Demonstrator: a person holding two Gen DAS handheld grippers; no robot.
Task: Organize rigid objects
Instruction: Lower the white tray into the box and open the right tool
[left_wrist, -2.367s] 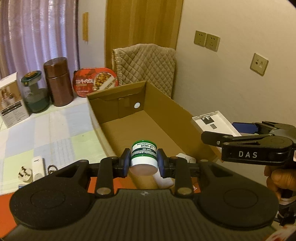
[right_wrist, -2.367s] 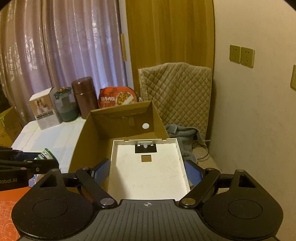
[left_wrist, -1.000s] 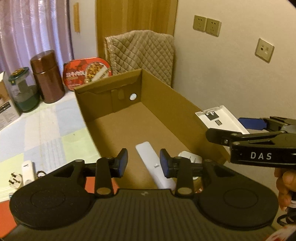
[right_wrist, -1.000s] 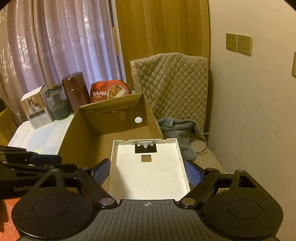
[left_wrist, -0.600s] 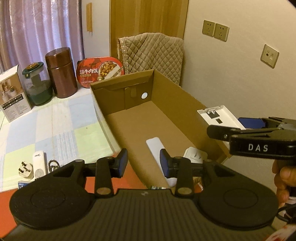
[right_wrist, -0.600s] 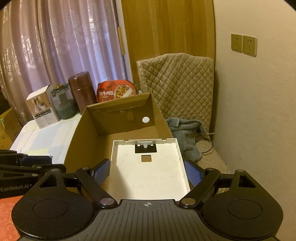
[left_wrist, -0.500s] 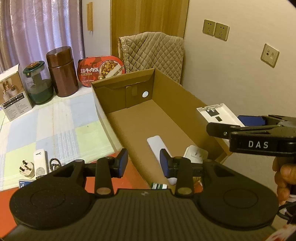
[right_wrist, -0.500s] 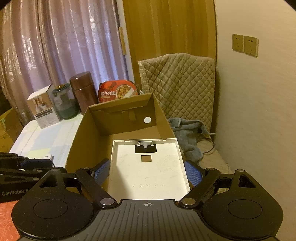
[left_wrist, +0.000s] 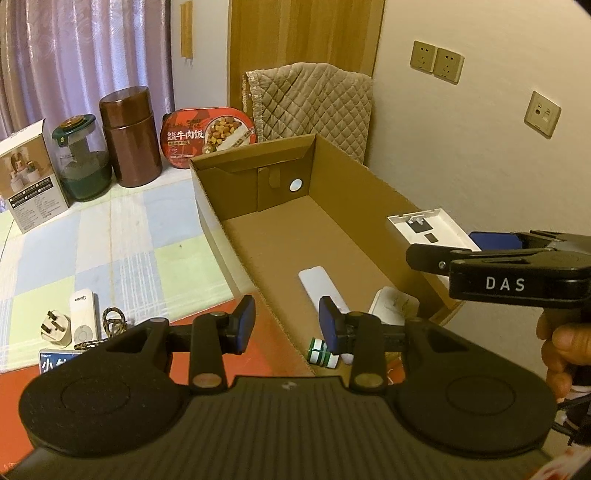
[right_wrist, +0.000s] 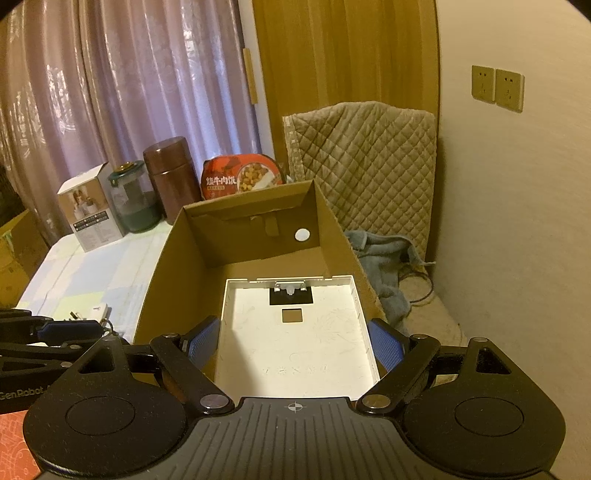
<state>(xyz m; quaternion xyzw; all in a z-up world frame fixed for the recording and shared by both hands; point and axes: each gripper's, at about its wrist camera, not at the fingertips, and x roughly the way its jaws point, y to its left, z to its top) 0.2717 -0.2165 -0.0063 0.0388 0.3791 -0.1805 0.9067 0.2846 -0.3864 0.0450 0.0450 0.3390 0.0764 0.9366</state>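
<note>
An open cardboard box (left_wrist: 354, 192) stands on the table, its wall (right_wrist: 162, 266) also in the right wrist view. Inside lie a white remote (left_wrist: 317, 286), a white plug adapter (left_wrist: 393, 306) and a green-and-white lip salve jar (left_wrist: 322, 352) on its side at the near corner. My left gripper (left_wrist: 286, 326) hovers over the box's near left edge, jaws a little apart with nothing between them. My right gripper (right_wrist: 294, 341) is shut on a white plastic tray (right_wrist: 295, 343), held flat above the box's right side. The tray (left_wrist: 428, 230) also shows in the left wrist view.
Left of the box on the checked cloth lie a plug (left_wrist: 53, 326), a small white remote (left_wrist: 83, 317), a key ring (left_wrist: 112, 319) and a blue packet (left_wrist: 59, 360). At the back stand a white carton (left_wrist: 29, 177), a glass jar (left_wrist: 79, 158), a brown canister (left_wrist: 129, 136) and a meal pack (left_wrist: 208, 136). A quilted chair (left_wrist: 310, 103) stands behind.
The jar that my left gripper held earlier now lies in the box's near corner. The left gripper has drawn back and left, empty. The right gripper keeps the white tray still.
</note>
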